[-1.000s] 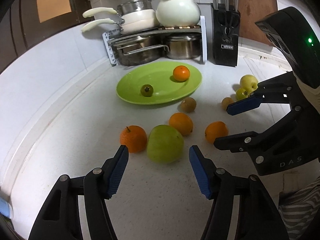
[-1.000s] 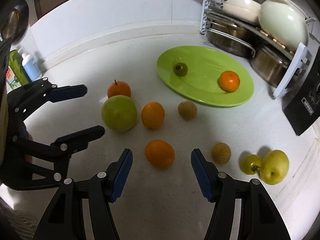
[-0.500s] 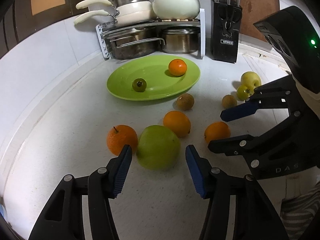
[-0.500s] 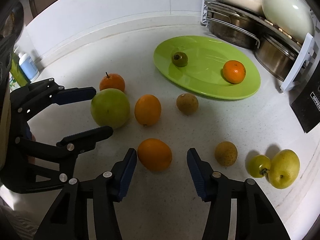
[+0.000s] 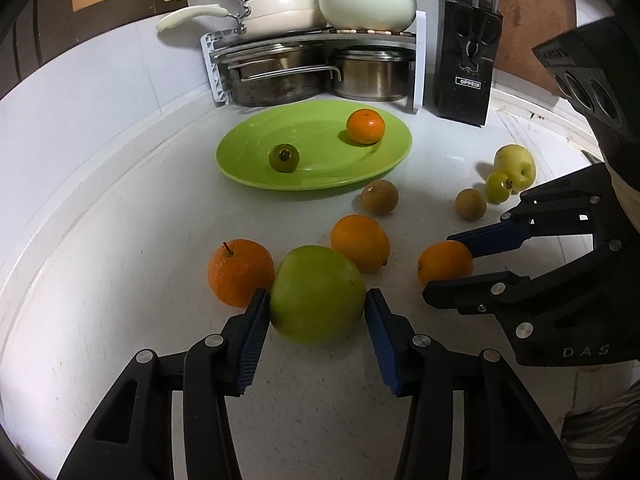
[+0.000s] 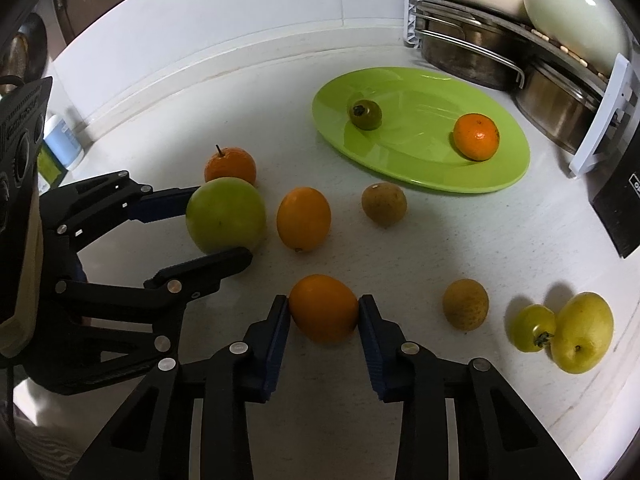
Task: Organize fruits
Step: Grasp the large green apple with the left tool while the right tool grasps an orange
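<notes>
- Your left gripper [image 5: 316, 312] has moved forward since a second ago: the big green apple [image 5: 318, 294] that lay ahead of its fingers now sits between them, both blue pads touching its sides, so it is grasping the apple on the table [image 5: 120, 280].
- Your right gripper [image 6: 323, 316] has advanced too: the orange [image 6: 323, 308] once in front of it is now pinched between its fingers, still on the table.
- The stemmed orange [image 5: 240, 271] stays touching the apple's left side, just beyond your left finger [image 5: 252, 332].
- Another orange [image 5: 360, 242] sits just behind the apple.
- The green plate [image 5: 248, 160] has not shifted; it holds a tangerine [image 5: 365, 126] and a small dark green fruit [image 5: 284, 157], well apart.
- Two brown fruits [image 6: 384, 204] [image 6: 465, 304], a small green tomato [image 6: 534, 328] and a yellow apple [image 6: 582, 332] lie unmoved on the table; the last two touch.
</notes>
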The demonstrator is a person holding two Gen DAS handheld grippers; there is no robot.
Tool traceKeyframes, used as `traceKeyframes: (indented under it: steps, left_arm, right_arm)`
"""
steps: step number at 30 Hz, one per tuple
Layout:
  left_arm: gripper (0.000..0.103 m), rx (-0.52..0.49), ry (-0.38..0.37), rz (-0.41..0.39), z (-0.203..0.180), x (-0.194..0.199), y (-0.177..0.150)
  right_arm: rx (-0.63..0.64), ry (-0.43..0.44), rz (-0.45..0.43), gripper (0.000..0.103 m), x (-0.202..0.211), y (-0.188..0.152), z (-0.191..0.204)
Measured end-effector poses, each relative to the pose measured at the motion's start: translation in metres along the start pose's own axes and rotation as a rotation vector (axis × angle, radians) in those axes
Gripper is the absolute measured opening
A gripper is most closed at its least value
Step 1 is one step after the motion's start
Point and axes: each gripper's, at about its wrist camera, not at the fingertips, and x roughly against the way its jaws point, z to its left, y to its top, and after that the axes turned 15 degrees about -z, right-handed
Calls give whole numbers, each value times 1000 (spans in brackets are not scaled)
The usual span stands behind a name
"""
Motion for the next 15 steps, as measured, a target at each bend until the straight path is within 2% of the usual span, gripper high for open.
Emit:
traceKeyframes:
  steps: [15]
  left_arm:
    - [47,35,16,-5,-2,9,6]
  right_arm:
    - [-33,-15,-36,36,13,3,-6]
